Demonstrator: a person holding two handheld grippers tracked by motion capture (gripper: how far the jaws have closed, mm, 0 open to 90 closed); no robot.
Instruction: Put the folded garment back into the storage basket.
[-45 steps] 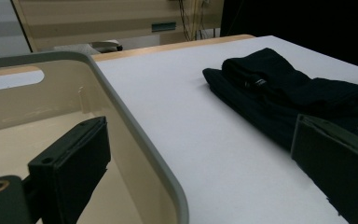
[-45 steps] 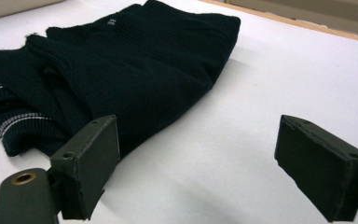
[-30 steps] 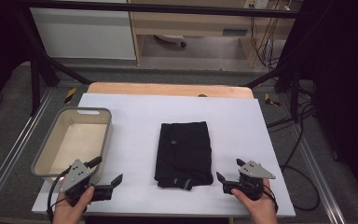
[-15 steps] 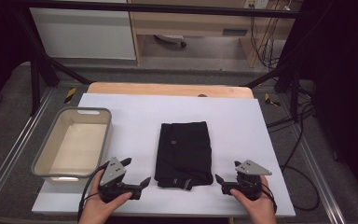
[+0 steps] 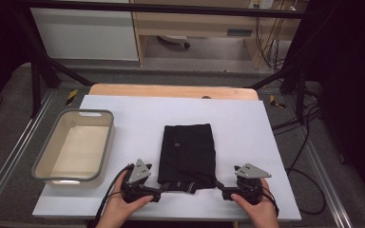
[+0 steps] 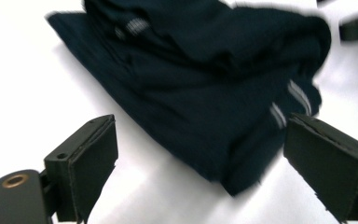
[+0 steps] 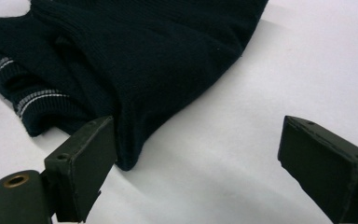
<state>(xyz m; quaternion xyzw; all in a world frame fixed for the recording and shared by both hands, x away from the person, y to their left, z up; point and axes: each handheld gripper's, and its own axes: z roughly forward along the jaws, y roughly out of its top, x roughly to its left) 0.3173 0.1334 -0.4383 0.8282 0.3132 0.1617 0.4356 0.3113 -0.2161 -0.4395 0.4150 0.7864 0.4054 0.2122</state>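
A folded black garment [image 5: 188, 152] with thin grey stripes at its cuffs lies in the middle of the white table [image 5: 247, 128]. My left gripper [image 5: 164, 188] is open at the garment's near left corner, and that dark cloth [image 6: 205, 93] reaches between its jaws. My right gripper [image 5: 218, 186] is open at the near right corner. The garment's edge [image 7: 135, 70] lies against its left jaw, and bare table spans the gap [image 7: 193, 168].
A grey-rimmed beige bin [image 5: 105, 142] stands empty on the table's left side. A wooden strip [image 5: 171, 90] borders the far edge. Cables [image 5: 309, 156] trail over the floor at the right. Bare table surface lies beyond and to the right of the garment.
My left gripper has moved right from beside the bin to the garment's near left corner. The right gripper edged slightly left toward the garment.
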